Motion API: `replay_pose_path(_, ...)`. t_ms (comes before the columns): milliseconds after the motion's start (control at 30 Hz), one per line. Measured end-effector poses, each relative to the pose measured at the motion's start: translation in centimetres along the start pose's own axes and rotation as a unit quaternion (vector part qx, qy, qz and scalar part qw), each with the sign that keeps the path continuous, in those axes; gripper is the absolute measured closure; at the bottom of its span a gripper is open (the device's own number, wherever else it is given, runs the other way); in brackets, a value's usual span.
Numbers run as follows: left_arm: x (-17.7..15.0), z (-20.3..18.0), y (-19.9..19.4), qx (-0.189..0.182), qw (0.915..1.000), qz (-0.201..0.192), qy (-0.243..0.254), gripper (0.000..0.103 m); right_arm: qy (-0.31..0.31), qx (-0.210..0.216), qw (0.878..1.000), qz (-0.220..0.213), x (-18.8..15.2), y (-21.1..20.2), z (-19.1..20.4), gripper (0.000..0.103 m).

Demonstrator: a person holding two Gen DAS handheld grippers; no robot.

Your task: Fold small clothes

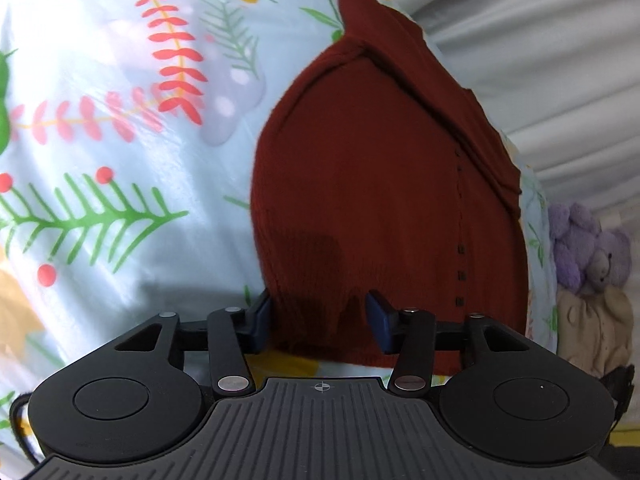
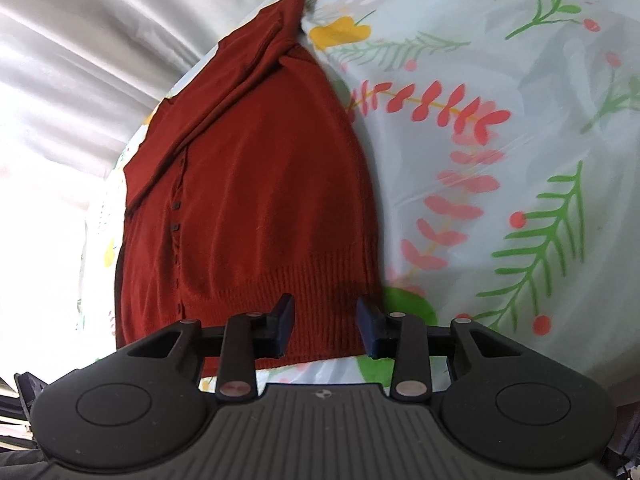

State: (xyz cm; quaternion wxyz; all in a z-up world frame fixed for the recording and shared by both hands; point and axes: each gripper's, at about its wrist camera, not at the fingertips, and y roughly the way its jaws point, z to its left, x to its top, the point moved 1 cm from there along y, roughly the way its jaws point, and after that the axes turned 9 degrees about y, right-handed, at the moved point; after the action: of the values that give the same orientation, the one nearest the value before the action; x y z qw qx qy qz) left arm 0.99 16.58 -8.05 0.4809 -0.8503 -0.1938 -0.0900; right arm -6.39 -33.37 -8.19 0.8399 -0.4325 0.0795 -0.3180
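A dark red knit cardigan lies flat on a floral cloth, its sides folded in and a row of small dark buttons down it. My left gripper is open, its blue fingers straddling the near ribbed hem at the left corner. The right wrist view shows the same cardigan from the other side. There my right gripper stands open over the hem's right corner, with one finger above the knit and the other at its edge. Neither gripper holds cloth.
The floral cloth covers the surface, with leaf and berry prints. White draped fabric lies behind the cardigan. A purple plush bear and a beige garment sit at the right.
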Motion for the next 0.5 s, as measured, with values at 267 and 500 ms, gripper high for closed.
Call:
replay_pose_path(267, 0.3, 0.7, 0.7, 0.001, 0.9998, 0.017, -0.007, 0.089, 0.005, -0.023, 1.0, -0.01, 0.4, -0.6, -0.6, 0.069)
replay_pose_path(500, 0.3, 1.2, 0.8, -0.006, 0.9998, 0.012, -0.011, 0.095, 0.001, -0.033, 0.999, 0.017, 0.1, 0.5, -0.7, 0.095)
